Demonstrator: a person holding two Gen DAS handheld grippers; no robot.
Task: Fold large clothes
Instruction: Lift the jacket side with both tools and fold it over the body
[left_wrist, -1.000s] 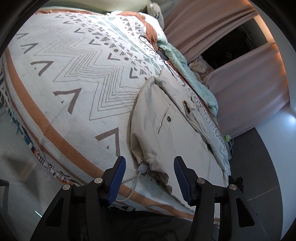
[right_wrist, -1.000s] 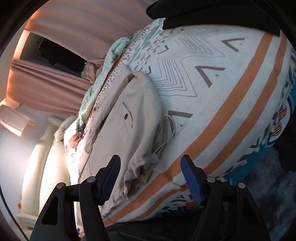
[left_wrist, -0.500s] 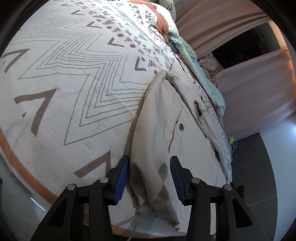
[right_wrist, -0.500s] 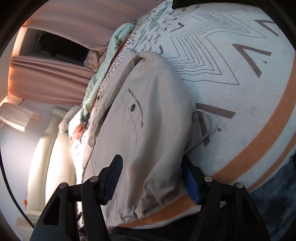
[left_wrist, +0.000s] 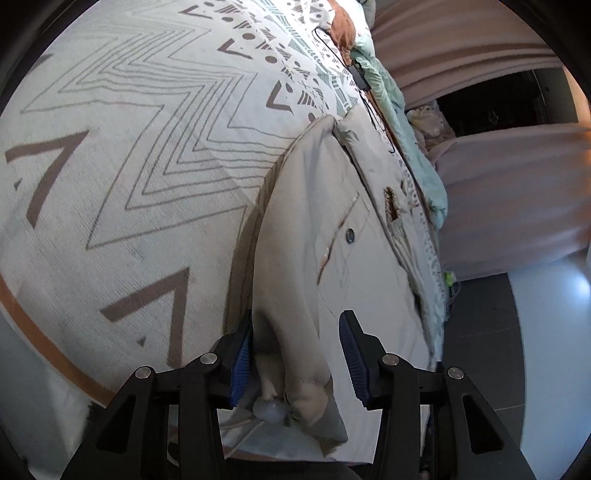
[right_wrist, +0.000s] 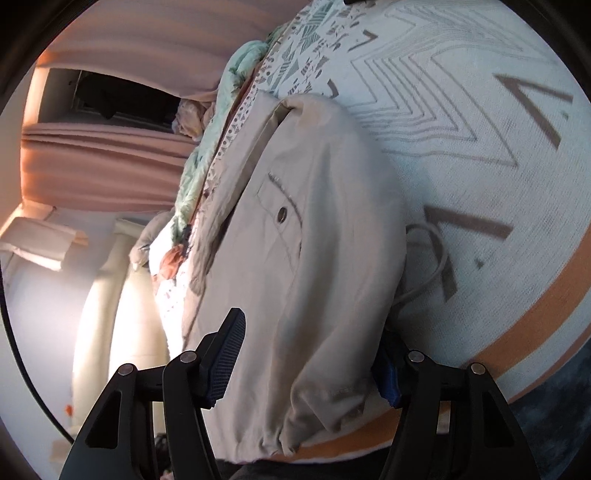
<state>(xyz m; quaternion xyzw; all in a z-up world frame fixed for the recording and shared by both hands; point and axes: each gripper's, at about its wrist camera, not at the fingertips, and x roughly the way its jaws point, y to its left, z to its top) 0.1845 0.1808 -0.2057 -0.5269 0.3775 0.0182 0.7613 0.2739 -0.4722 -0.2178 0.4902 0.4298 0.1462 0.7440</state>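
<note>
A large beige jacket (left_wrist: 325, 236) with a snap pocket lies on a patterned bedspread (left_wrist: 129, 147). It also shows in the right wrist view (right_wrist: 303, 229). My left gripper (left_wrist: 295, 354) is open, its blue pads on either side of the jacket's bunched hem edge, with a white cord toggle (left_wrist: 269, 410) just below. My right gripper (right_wrist: 310, 358) is open and straddles the jacket's other hem corner; the cloth covers most of the right pad. A white drawcord (right_wrist: 432, 258) loops out onto the bedspread.
The bedspread (right_wrist: 498, 166) has zigzag lines and an orange border stripe. A mint blanket (left_wrist: 402, 122) and a black cable lie along the far side of the bed. Pink curtains (left_wrist: 498, 166) hang beyond. Dark floor (left_wrist: 480, 350) lies beside the bed.
Both grippers have moved forward and down onto the jacket's hem, so the cloth now sits between the fingers of each. The left jaws have narrowed slightly.
</note>
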